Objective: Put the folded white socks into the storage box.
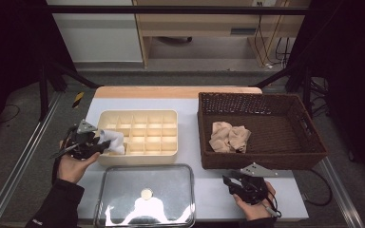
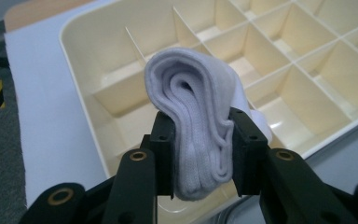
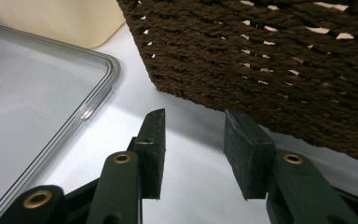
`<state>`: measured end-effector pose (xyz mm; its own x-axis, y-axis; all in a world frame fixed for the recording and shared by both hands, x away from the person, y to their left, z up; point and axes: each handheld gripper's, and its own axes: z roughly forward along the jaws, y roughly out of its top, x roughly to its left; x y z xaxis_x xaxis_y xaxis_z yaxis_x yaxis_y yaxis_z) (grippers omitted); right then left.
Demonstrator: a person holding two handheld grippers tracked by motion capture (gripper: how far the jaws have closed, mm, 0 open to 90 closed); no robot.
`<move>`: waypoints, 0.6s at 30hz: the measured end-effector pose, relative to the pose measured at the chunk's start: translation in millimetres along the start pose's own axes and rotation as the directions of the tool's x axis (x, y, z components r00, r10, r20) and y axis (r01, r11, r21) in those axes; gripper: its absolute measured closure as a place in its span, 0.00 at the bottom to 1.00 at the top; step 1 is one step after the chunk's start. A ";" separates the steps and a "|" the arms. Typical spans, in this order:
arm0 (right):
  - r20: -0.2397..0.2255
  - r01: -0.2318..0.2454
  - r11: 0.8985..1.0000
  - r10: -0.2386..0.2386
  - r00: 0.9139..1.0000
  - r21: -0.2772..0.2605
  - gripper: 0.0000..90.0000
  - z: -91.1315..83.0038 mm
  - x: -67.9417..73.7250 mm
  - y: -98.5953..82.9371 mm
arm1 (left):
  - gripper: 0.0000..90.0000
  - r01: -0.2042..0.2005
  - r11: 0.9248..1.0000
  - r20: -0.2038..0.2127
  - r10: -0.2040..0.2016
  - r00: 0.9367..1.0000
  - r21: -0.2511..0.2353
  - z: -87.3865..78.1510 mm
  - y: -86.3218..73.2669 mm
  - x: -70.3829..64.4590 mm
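My left gripper is shut on a folded white sock, held over the front left corner of a cream divided organizer box. Two beige socks lie crumpled in the dark brown wicker basket at the right. My right gripper stands open with nothing between its jaws, low over the table just in front of the basket's near wall.
A clear plastic lid lies flat at the front middle, between the two hands. The white tabletop ends in a wooden strip at the far side. A metal rail runs along the left.
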<state>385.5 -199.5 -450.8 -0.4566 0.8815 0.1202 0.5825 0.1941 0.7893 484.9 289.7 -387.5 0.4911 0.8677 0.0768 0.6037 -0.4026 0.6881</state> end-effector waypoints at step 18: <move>-0.013 0.006 1.000 -0.005 1.000 0.026 0.66 4.3 0.8 -2.6 | 0.62 0.009 0.999 0.032 -0.010 0.999 0.049 14.8 0.7 -8.7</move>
<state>386.5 -197.4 -455.4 -0.4687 0.8747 0.1239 0.5970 0.2103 0.7742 490.3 277.5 -398.3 0.5051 0.8618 0.0463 0.6378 -0.4089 0.6527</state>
